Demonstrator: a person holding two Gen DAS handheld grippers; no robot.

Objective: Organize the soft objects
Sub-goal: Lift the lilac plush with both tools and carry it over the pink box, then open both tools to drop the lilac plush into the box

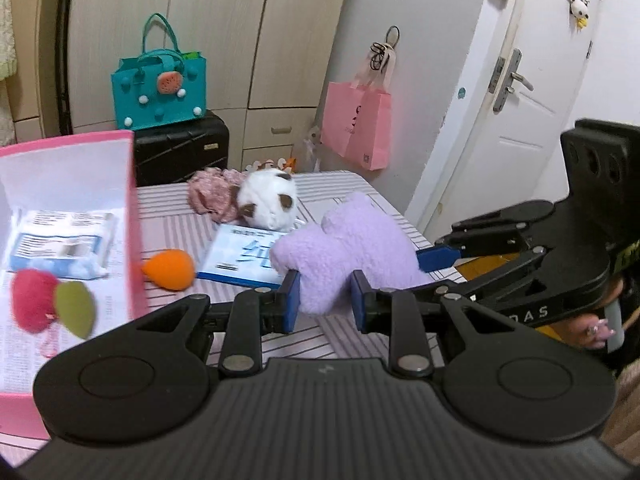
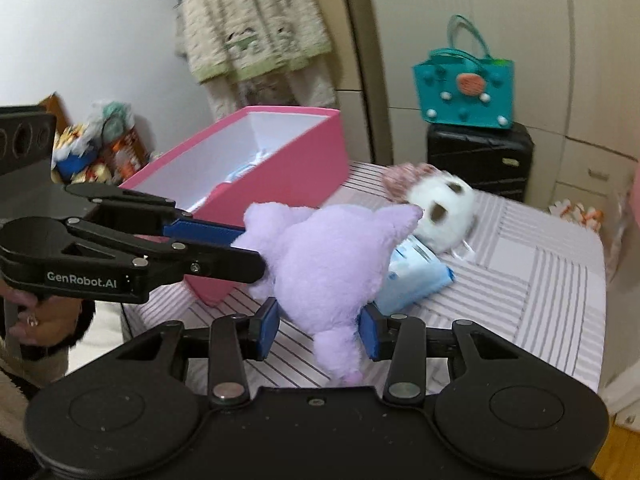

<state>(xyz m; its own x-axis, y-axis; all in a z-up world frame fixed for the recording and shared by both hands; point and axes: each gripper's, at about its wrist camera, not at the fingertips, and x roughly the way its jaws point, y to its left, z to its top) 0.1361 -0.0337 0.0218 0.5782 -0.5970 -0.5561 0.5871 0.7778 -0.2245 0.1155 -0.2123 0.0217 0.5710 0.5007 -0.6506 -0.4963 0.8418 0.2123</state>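
Note:
A lilac plush toy (image 1: 344,248) is held between both grippers over the striped table (image 1: 168,200). My left gripper (image 1: 325,300) is shut on one end of it; it also shows in the right wrist view (image 2: 248,248). My right gripper (image 2: 320,330) is shut on the other end of the plush (image 2: 320,264); it reaches in from the right in the left wrist view (image 1: 424,260). A pink box (image 1: 134,208) at the left holds a red plush with a green leaf (image 1: 36,300) and packets. An orange plush (image 1: 170,269), a white-and-brown plush (image 1: 268,200) and a pink frilly cloth (image 1: 212,194) lie on the table.
A blue-and-white packet (image 1: 240,258) lies under the lilac plush. Behind the table stand a black suitcase (image 1: 180,152) with a teal bag (image 1: 160,88) on it, and a pink paper bag (image 1: 356,124) hangs beside a white door (image 1: 532,80). Wardrobes line the back wall.

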